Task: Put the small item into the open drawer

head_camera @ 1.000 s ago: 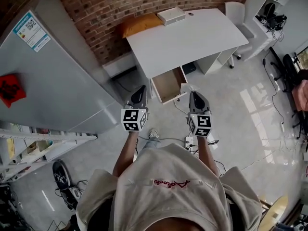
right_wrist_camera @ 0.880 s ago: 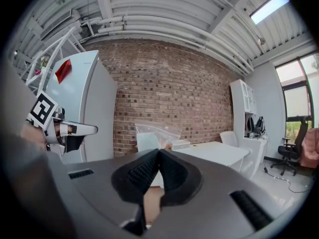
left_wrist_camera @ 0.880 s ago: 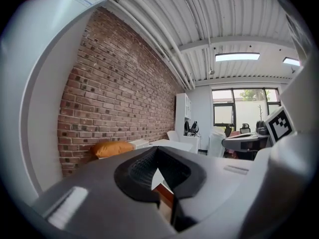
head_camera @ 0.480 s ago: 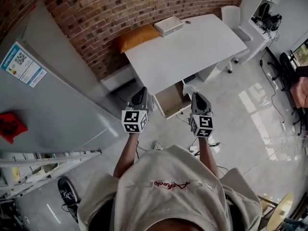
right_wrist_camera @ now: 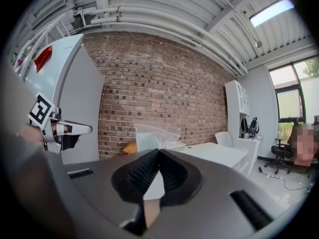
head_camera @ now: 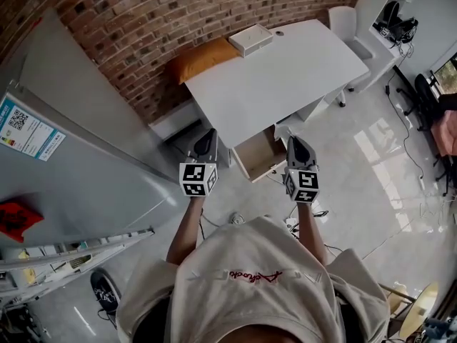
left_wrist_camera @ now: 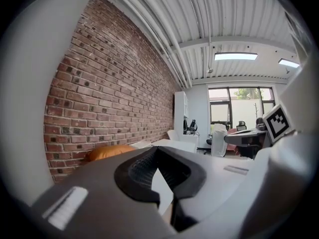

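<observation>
The white desk (head_camera: 285,63) has its drawer (head_camera: 258,154) pulled open, wooden inside, just ahead of and between my two grippers. My right gripper (head_camera: 294,141) (right_wrist_camera: 158,152) is shut on a small clear plastic bag (right_wrist_camera: 152,133), which sticks up past the jaw tips. It hovers at the drawer's right side. My left gripper (head_camera: 207,136) (left_wrist_camera: 157,151) is shut with nothing in it, held left of the drawer. The left gripper's marker cube (right_wrist_camera: 42,111) shows in the right gripper view.
A white box (head_camera: 250,39) and an orange cushion (head_camera: 203,56) lie at the desk's far edge against the brick wall. A tall grey cabinet (head_camera: 71,141) stands to the left. A white chair (head_camera: 348,20) is at the far right, and cables (head_camera: 285,224) lie on the floor.
The desk and open drawer have come nearer to my grippers in the head view. Both grippers keep their pose and stay shut.
</observation>
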The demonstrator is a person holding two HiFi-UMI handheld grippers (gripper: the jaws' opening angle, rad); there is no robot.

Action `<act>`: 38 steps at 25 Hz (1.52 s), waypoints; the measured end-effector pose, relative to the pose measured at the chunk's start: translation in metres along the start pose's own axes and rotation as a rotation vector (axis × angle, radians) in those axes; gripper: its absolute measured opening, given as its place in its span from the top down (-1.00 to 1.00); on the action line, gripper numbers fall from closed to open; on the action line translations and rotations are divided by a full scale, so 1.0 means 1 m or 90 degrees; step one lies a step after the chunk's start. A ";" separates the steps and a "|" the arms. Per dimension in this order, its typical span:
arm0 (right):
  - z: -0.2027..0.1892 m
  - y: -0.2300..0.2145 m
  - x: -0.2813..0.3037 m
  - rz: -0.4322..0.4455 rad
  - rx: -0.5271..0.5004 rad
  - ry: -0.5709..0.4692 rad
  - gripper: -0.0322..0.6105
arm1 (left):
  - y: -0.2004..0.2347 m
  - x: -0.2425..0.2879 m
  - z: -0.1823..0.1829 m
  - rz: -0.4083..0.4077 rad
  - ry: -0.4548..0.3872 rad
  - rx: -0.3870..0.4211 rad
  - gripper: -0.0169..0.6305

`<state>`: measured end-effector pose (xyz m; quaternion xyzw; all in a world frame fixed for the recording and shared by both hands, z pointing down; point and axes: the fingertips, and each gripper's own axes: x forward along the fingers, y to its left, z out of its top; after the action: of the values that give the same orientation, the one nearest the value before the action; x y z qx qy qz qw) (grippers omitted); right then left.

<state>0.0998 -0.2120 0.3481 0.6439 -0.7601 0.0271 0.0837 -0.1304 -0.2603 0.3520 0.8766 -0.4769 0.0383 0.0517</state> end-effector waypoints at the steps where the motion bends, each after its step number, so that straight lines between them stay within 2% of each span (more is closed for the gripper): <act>1: -0.003 0.000 0.001 0.002 0.000 0.004 0.86 | 0.001 0.001 -0.002 -0.001 0.003 0.002 0.93; 9: -0.014 -0.005 0.006 0.010 -0.002 0.020 0.86 | 0.005 0.005 -0.017 0.004 0.027 -0.002 0.93; 15: -0.022 -0.024 0.007 0.023 0.003 0.028 0.86 | -0.013 0.008 -0.032 0.010 0.052 -0.004 0.93; 22: -0.040 -0.051 0.014 0.063 0.008 0.053 0.86 | -0.038 0.012 -0.052 0.042 0.085 -0.016 0.93; 28: -0.063 -0.066 0.024 0.097 0.012 0.086 0.86 | -0.046 0.017 -0.071 0.071 0.106 -0.022 0.93; 31: -0.073 -0.073 0.032 0.105 0.012 0.083 0.86 | -0.047 0.022 -0.081 0.080 0.115 -0.021 0.93; 38: -0.117 -0.074 0.049 0.125 0.020 0.109 0.86 | -0.037 0.029 -0.118 0.104 0.141 -0.030 0.93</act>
<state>0.1758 -0.2553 0.4658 0.5632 -0.8088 0.1020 0.1352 -0.0862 -0.2493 0.4705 0.8238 -0.5387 0.1280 0.1212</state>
